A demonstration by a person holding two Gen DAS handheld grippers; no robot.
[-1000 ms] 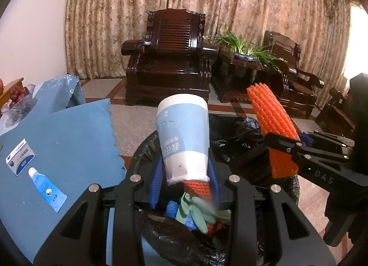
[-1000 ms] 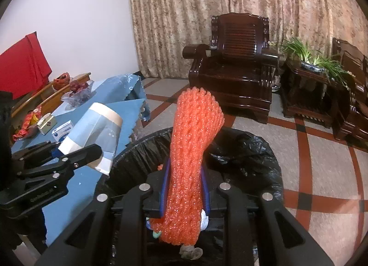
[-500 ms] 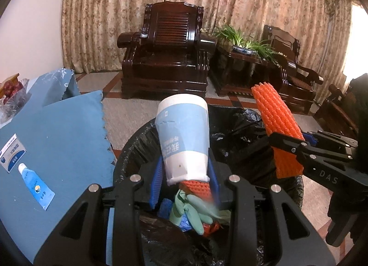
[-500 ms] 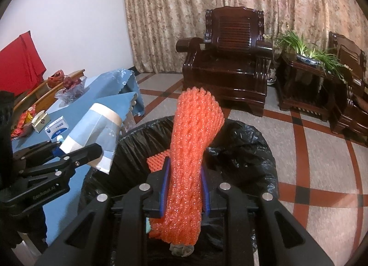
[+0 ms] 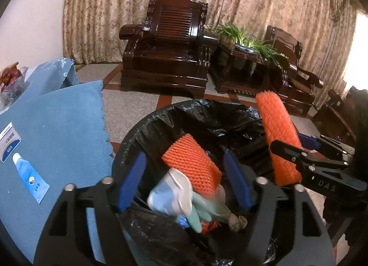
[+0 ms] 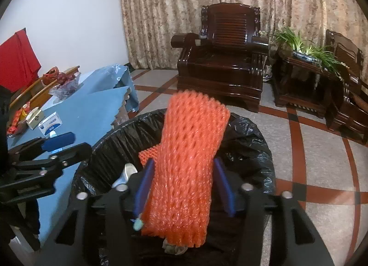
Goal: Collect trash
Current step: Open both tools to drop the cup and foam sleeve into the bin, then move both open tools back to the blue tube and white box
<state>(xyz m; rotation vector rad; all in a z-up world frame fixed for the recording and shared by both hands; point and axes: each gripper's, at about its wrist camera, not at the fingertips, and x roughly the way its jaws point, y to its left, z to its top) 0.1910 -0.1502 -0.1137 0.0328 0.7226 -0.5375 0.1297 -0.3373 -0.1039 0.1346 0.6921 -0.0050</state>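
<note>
A bin lined with a black bag (image 5: pixel 161 119) (image 6: pixel 250 132) stands beside the blue table. My left gripper (image 5: pixel 184 181) is open above it. The white-and-blue paper cup (image 5: pixel 170 194) is blurred, falling between the blue pads onto trash inside: an orange foam net (image 5: pixel 191 162), greenish gloves (image 5: pixel 202 210). My right gripper (image 6: pixel 184 185) is over the bin with its fingers spread. An orange foam net sleeve (image 6: pixel 188 162) (image 5: pixel 279 137) stands between the pads; the left pad touches it, the right pad stands clear of it.
The table with a blue cloth (image 5: pixel 57 123) holds a blue tube (image 5: pixel 30 178) and a small white-blue box (image 5: pixel 9 142) (image 6: pixel 50 123). Dark wooden armchairs (image 5: pixel 168 47) and a plant stand (image 5: pixel 243 59) sit behind on the tiled floor.
My left gripper opened and the paper cup dropped out toward the bin. My right gripper's fingers spread apart around the foam net sleeve. Both grippers moved further over the bin.
</note>
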